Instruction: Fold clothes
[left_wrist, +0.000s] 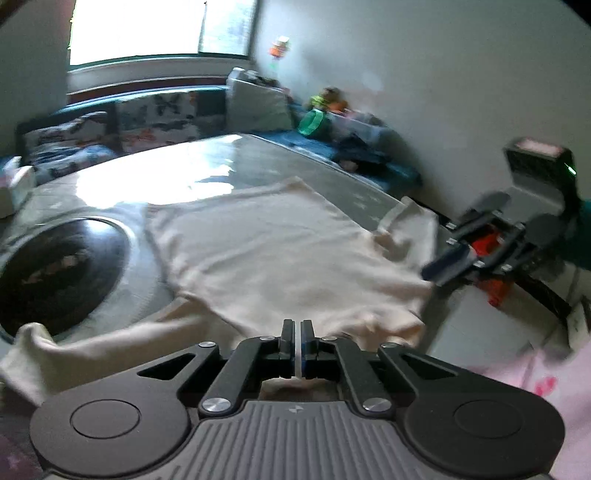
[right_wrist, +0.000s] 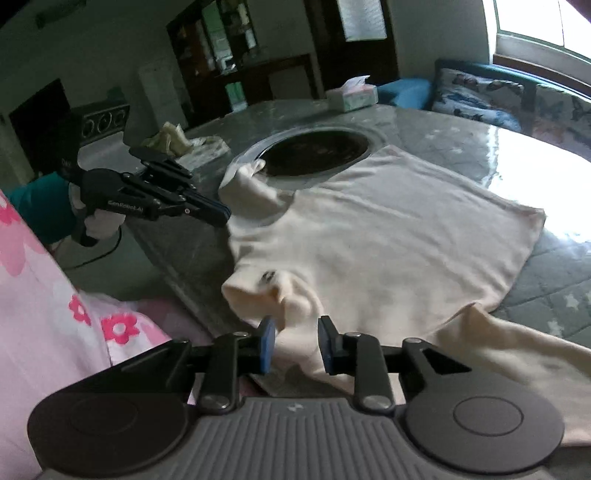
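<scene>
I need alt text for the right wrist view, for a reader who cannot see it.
The open right gripper hovers at the near edge of a cream shirt spread on a grey table. The left gripper, shut, is at the left near one sleeve. A tissue box stands at the table's far side.

A cream shirt (right_wrist: 388, 236) covers the near part of the grey table (right_wrist: 554, 291). Beyond the shirt, a dark round inset (right_wrist: 314, 151) lies flush, and a tissue box (right_wrist: 352, 96) stands at the far edge. Bare tabletop stretches beside the shirt toward the window.
</scene>
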